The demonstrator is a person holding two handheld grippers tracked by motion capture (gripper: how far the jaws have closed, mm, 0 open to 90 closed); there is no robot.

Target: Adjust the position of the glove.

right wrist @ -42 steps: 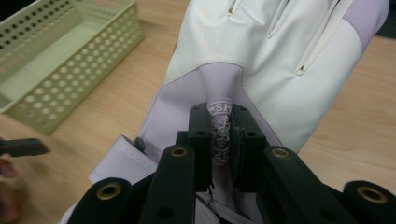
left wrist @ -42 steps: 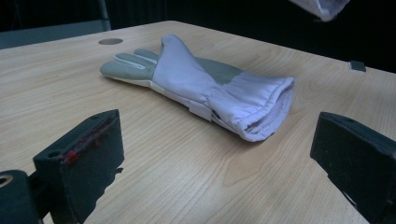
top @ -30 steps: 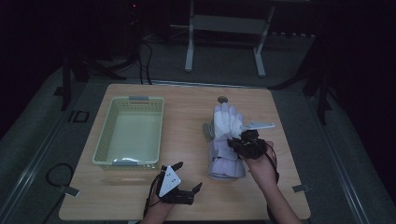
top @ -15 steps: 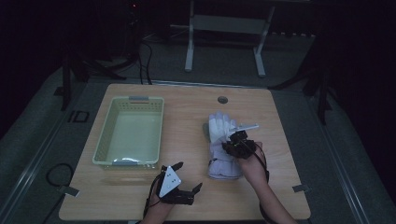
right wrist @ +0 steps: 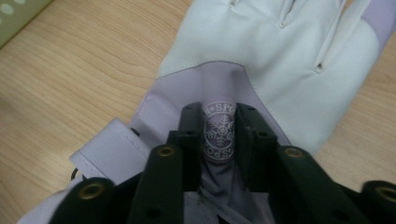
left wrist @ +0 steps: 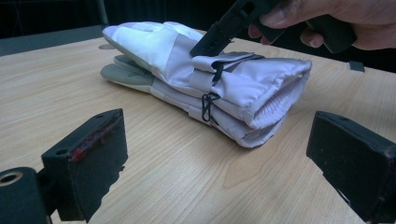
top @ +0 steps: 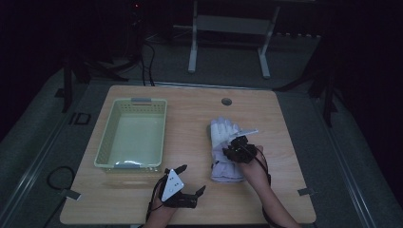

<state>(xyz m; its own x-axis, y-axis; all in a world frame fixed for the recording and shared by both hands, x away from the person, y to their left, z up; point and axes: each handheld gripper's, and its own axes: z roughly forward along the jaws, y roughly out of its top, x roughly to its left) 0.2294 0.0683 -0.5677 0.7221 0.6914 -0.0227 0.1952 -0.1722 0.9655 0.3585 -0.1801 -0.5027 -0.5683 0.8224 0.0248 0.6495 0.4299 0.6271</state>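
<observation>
A pair of white and lavender gloves (top: 222, 142) lies stacked on the wooden table (top: 190, 114), right of centre, cuffs toward me. My right gripper (top: 237, 151) points down onto the top glove (right wrist: 280, 60). Its jaws flank a raised fold of lavender fabric with a snowflake logo (right wrist: 220, 133); they have just been opening, and the fold still fills the gap and touches both pads. My left gripper (top: 179, 186) rests low near the table's front edge, open with nothing between its jaws (left wrist: 219, 158), facing the gloves' cuffs (left wrist: 261, 93). A hand holds the right gripper (left wrist: 219, 32) above them.
A pale green plastic basket (top: 107, 137) stands at the table's left, nothing visible inside; its corner shows (right wrist: 18, 11) in the right gripper view. A round cable hole (top: 226, 101) sits near the far edge. A metal stand (top: 228, 28) is on the floor beyond.
My right gripper has come down with the gloves, which now lie flat and slightly nearer to me. Its jaws stand a little wider. The left gripper has not moved.
</observation>
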